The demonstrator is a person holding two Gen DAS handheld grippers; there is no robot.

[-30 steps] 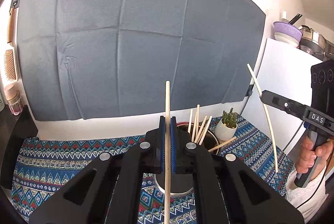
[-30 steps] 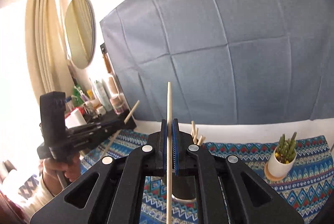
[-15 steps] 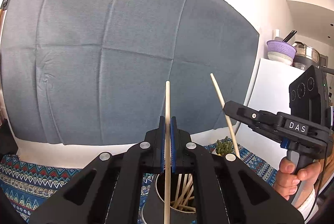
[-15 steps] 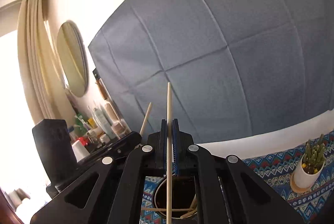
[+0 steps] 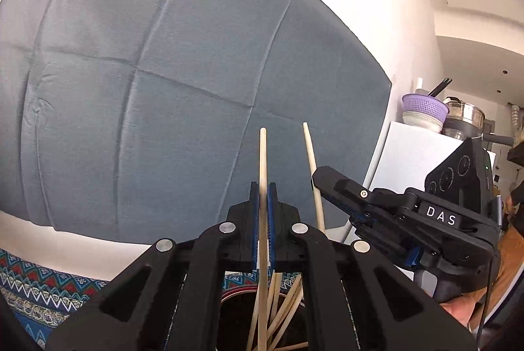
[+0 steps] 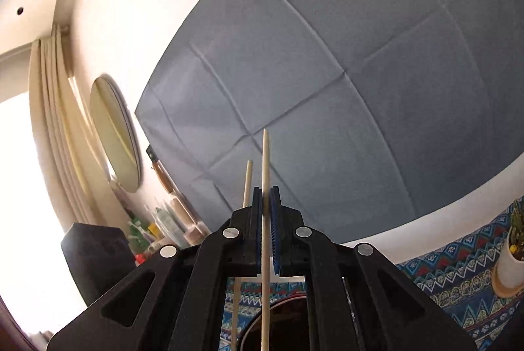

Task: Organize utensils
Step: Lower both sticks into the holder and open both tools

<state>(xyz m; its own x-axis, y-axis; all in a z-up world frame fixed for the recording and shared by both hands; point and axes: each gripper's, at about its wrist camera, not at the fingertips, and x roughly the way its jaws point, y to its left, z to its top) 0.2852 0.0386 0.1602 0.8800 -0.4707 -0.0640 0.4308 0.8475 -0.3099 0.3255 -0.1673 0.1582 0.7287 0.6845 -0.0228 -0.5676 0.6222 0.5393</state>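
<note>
My left gripper [image 5: 263, 191] is shut on an upright wooden chopstick [image 5: 262, 161]. Its lower end reaches into the dark round holder [image 5: 235, 305] below, where several chopsticks [image 5: 285, 305] lean. To the right in the left wrist view, my right gripper [image 5: 319, 180] comes in from the side, shut on a second chopstick [image 5: 311, 154]. In the right wrist view that gripper [image 6: 266, 198] pinches its chopstick [image 6: 264, 161] over the holder's mouth [image 6: 288, 318]. The left gripper's chopstick [image 6: 247, 184] stands just left of it.
A patterned blue cloth [image 5: 42, 285] covers the table, with a grey cloth [image 5: 163, 89] hung on the wall behind. A small potted cactus [image 6: 512, 249] stands at the right. Bottles [image 6: 163, 220] and an oval mirror [image 6: 114, 135] are at the left; bowls and pots [image 5: 435, 115] on a white cabinet at the right.
Both grippers have come together over the holder and sunk a little. The chopsticks' lower ends now hang in or over its mouth. Each grip is unchanged.
</note>
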